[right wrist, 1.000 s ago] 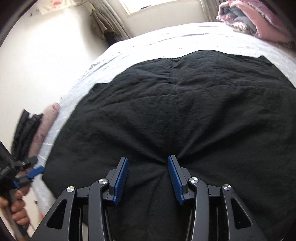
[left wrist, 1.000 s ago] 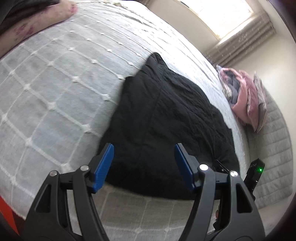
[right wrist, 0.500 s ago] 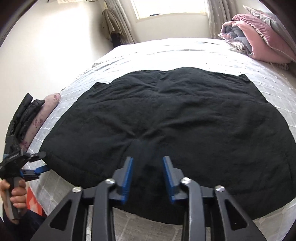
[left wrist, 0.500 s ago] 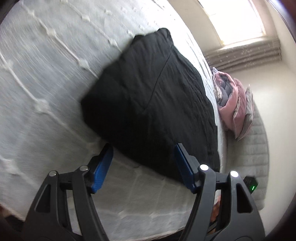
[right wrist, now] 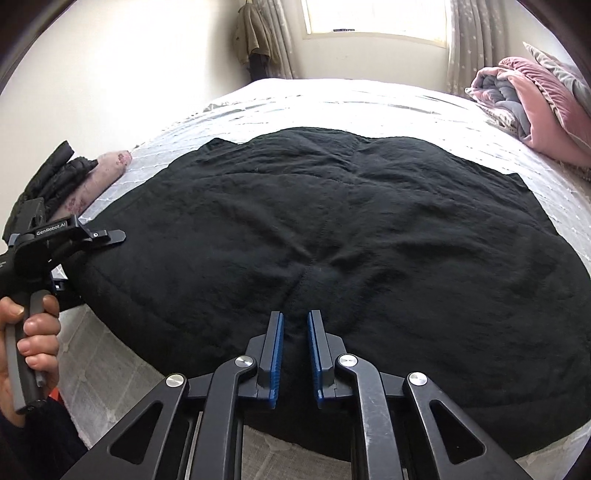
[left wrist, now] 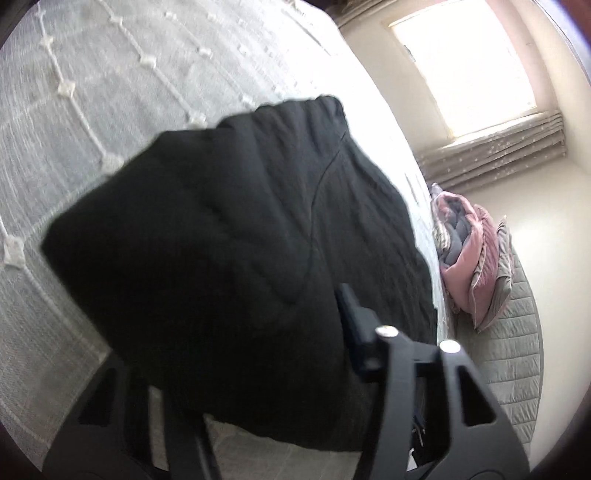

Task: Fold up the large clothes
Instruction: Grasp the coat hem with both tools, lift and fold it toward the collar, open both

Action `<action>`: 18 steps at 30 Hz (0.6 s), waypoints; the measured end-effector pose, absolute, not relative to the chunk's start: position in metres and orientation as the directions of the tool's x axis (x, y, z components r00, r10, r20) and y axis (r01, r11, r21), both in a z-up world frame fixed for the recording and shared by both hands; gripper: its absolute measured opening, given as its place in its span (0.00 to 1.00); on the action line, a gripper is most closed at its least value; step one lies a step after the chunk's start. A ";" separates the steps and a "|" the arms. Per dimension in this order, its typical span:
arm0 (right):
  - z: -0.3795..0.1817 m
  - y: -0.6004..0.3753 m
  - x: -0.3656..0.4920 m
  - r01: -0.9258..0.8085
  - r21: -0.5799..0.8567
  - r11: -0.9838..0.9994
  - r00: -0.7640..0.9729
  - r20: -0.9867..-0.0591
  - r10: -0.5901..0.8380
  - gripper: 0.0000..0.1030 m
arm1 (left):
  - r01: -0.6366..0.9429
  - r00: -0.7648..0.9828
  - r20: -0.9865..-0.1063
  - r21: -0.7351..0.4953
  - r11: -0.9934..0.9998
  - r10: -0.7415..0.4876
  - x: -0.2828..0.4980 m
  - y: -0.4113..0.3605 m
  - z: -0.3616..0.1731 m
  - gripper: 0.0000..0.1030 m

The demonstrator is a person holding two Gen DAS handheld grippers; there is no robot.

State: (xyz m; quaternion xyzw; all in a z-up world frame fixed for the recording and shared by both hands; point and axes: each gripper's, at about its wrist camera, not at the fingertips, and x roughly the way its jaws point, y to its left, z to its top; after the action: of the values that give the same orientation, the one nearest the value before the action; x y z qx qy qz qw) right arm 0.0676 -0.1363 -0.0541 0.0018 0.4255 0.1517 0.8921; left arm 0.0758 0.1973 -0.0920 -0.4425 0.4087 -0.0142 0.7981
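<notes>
A large black garment [right wrist: 332, 229] lies spread on the white quilted bed [right wrist: 369, 103]; it also fills the left wrist view [left wrist: 221, 240]. My right gripper [right wrist: 295, 325] is nearly shut, pinching a bunched fold of the garment near its front edge. My left gripper [left wrist: 236, 325] is at the garment's near left corner; the cloth drapes over its left finger and hides it, and the right finger [left wrist: 351, 314] shows beside the cloth. It also shows from outside in the right wrist view [right wrist: 107, 236], at the garment's left edge.
A folded pink and grey blanket pile [right wrist: 535, 107] with a pillow lies at the bed's right end, also in the left wrist view [left wrist: 469, 266]. A dark folded pile on a floral item [right wrist: 92, 173] lies at the left. A window [right wrist: 373, 18] is behind.
My left gripper moved forward onto the garment's corner, whose cloth now covers one finger. My right gripper closed from half open to a pinch on the fold and drew back.
</notes>
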 end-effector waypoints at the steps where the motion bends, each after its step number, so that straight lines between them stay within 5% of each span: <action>1: -0.055 -0.137 0.068 -0.266 0.139 0.954 0.588 -0.761 0.275 0.13 | -0.314 0.689 -0.615 -0.731 0.606 -0.384 0.074 0.197 -0.086 0.37; 11: -0.070 -0.148 0.072 -0.227 0.227 0.947 0.548 -0.774 0.317 0.13 | -0.048 0.816 -0.468 -0.639 0.767 -0.338 0.068 0.139 0.007 0.24; 18: -0.077 -0.169 0.077 -0.205 0.363 0.909 0.514 -0.750 0.415 0.13 | 0.212 0.851 -0.370 -0.408 0.888 -0.373 0.061 0.043 0.070 0.23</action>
State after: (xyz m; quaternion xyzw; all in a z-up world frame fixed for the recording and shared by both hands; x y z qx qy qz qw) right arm 0.0772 -0.1689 -0.0774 0.1147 0.4587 0.1798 0.8626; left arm 0.0606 0.0427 0.0702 -0.1791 0.2252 -0.1546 0.9452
